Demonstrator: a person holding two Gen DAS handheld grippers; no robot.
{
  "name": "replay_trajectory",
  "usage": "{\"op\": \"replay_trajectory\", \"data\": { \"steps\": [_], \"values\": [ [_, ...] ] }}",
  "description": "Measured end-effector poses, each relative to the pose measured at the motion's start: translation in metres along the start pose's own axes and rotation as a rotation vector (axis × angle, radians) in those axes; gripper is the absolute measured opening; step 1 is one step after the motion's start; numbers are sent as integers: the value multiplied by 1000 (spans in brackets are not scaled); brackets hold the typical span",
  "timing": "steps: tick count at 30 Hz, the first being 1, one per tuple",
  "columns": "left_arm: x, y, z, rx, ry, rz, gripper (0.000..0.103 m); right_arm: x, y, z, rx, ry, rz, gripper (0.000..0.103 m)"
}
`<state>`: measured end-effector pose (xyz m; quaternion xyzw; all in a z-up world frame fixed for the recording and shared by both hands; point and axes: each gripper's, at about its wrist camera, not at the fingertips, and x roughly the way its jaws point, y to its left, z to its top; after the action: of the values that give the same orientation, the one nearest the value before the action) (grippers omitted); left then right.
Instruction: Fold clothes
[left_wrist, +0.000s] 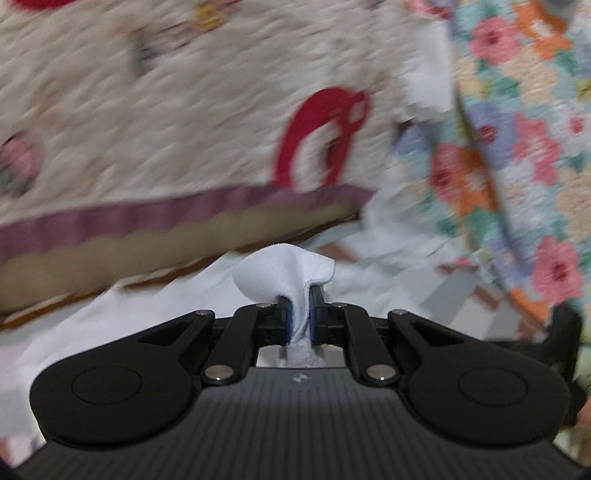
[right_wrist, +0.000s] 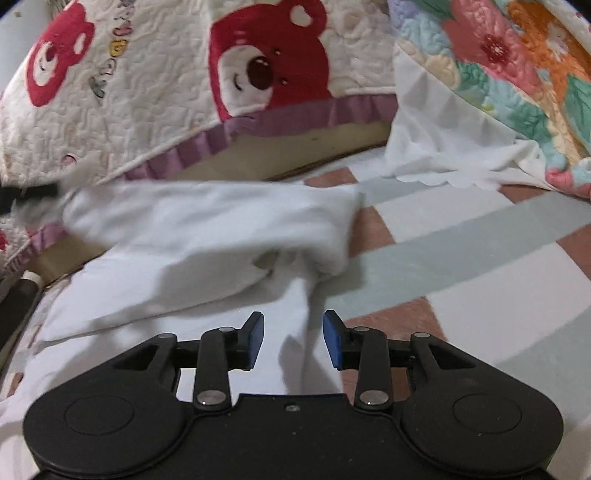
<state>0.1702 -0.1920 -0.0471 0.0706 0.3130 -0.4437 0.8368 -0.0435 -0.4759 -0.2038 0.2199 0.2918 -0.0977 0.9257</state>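
While the left gripper (left_wrist: 300, 314) clamps a pinch of the white garment (right_wrist: 207, 236), its blue pads (left_wrist: 286, 317) pressed tight on a tuft of cloth that bulges above them, the right gripper (right_wrist: 293, 339) stands with its jaws parted and nothing touching either pad. A strip of the same garment lies below the gap between the right pads, on the bed surface.

The white garment sprawls across the striped bedsheet (right_wrist: 480, 251), rumpled and only loosely gathered, with one end lifted toward the left side of the right wrist view, where it blurs. Behind it lies the bear-print quilt (right_wrist: 155, 74) with its purple border; the floral quilt (right_wrist: 517, 66) is bunched at the far right, over a white scalloped sheet (right_wrist: 436, 155).

Judged risks from here:
- With only one corner held, the cloth is likely to hang and twist rather than fold flat, so the fold may land crooked.
- The pinch is small; a quick pull could drag the tuft out of the left pads.
- The lifted end passes close to the bear-print quilt, and white on white near the scalloped sheet could lead the free gripper to seize the wrong fabric.
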Motion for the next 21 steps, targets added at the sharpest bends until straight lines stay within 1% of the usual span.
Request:
{"op": "replay_trajectory", "data": {
  "steps": [1, 4, 6, 7, 9, 11, 12, 13, 15, 17, 18, 20, 21],
  "values": [
    [-2, 10, -10, 2, 23, 32, 8, 3, 1, 0, -5, 4, -1, 45],
    [1, 38, -24, -15, 112, 75, 8, 13, 8, -3, -39, 13, -15, 49],
    [4, 47, -27, 9, 138, 73, 8, 24, 17, -6, -87, 0, -55, 50],
    [5, 50, -25, -1, 141, 75, 8, 29, 22, -5, -119, -2, -69, 53],
    [5, 59, -18, -83, 125, 62, 8, 37, 32, -3, -187, -1, -89, 54],
    [0, 65, -11, -152, 83, 28, 8, 42, 34, -2, -222, -13, -118, 53],
    [-3, 68, -7, -175, 58, 20, 8, 45, 34, -1, -238, -20, -134, 51],
    [-5, 68, -4, -182, 41, 22, 8, 42, 33, 1, -245, -41, -147, 40],
    [-10, 70, 0, -186, 1, 38, 8, 31, 30, 9, -252, -96, -168, 12],
    [-13, 78, 0, -221, -24, 41, 8, 20, 26, 16, -259, -152, -189, 12],
    [-12, 84, -5, -263, -23, 35, 8, 14, 24, 19, -262, -180, -199, 0],
    [-3, 97, -20, -343, 37, 56, 8, 15, 6, 23, -184, -158, -231, 1],
    [2, 102, -31, -364, 67, 56, 8, 16, -6, 25, -136, -140, -247, 1]
  ]
}}
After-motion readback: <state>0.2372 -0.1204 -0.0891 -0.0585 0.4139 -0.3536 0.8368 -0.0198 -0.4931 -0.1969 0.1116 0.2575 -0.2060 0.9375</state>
